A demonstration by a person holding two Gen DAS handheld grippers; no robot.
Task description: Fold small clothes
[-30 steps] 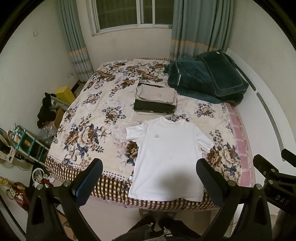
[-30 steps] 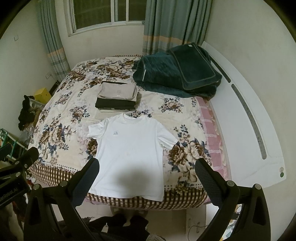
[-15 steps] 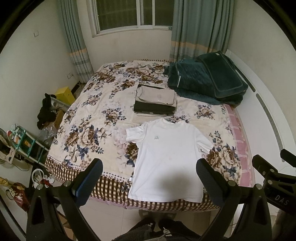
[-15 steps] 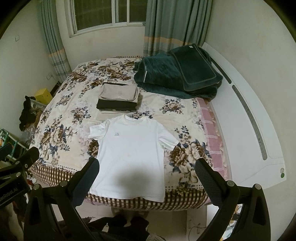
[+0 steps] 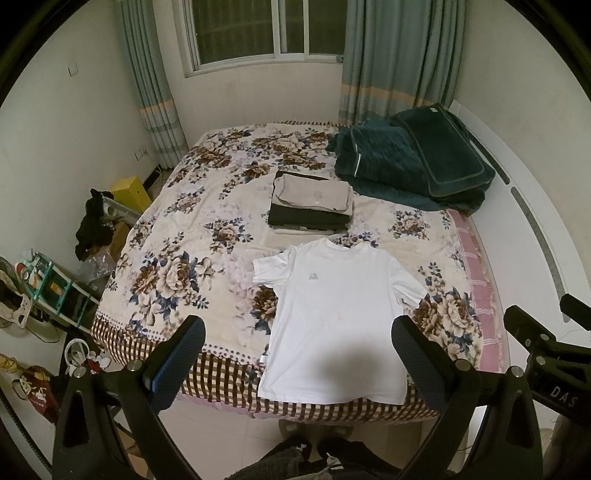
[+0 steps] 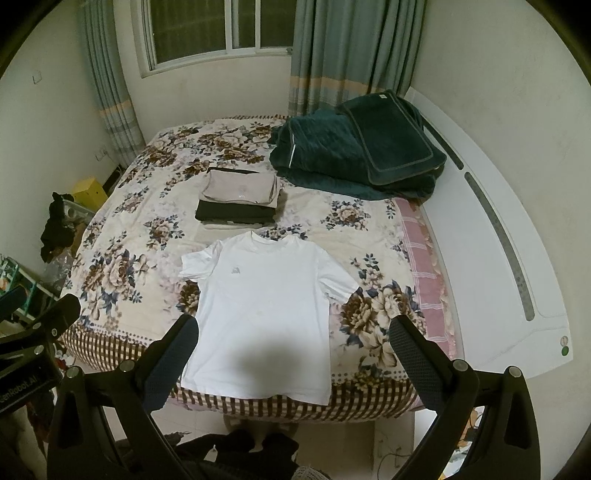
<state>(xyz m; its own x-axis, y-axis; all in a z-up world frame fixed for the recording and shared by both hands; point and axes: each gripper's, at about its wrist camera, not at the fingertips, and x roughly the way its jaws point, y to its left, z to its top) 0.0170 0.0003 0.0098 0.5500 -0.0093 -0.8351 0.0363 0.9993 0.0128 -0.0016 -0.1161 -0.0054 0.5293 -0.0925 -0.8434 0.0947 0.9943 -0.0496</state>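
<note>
- Nearest, at the foot of the bed (image 5: 155, 347), two hand-held grippers hang in the air above the floor, side by side.
- The left gripper (image 5: 295, 354) has its two dark fingers spread wide, nothing between them. Its fingertips (image 5: 192, 339) sit short of the bed's checked edge.
- The right gripper (image 6: 291, 350) is likewise spread wide and empty, beside the left one on the headboard side.
- Below them, dark clothing of the person holding them (image 5: 295, 458) shows over the pale floor.
- A white T-shirt (image 5: 336, 325) lies flat and face up on the bed, unfolded, its hem just over the foot edge and its collar pointing toward the window. Both short sleeves are spread out. A small grey logo marks the chest. A soft shadow falls across its lower part.
- The bed wears a floral cover (image 6: 122, 266) with brown and blue blooms.
- Just beyond the shirt's collar, near mid-bed, sits a stack of folded clothes (image 5: 312, 203): a beige piece on top, a black one beneath, something pale at the bottom.
- Further on, at the bed's far corner by the white headboard (image 6: 491, 258), rests a heap of dark green quilt (image 5: 410, 166).
- On the floor off the bed's other side are a yellow box (image 5: 131, 190) and dark garments on clutter (image 5: 94, 221).
- Past the bed, a window (image 5: 266, 29) with grey-green curtains (image 6: 351, 48).
</note>
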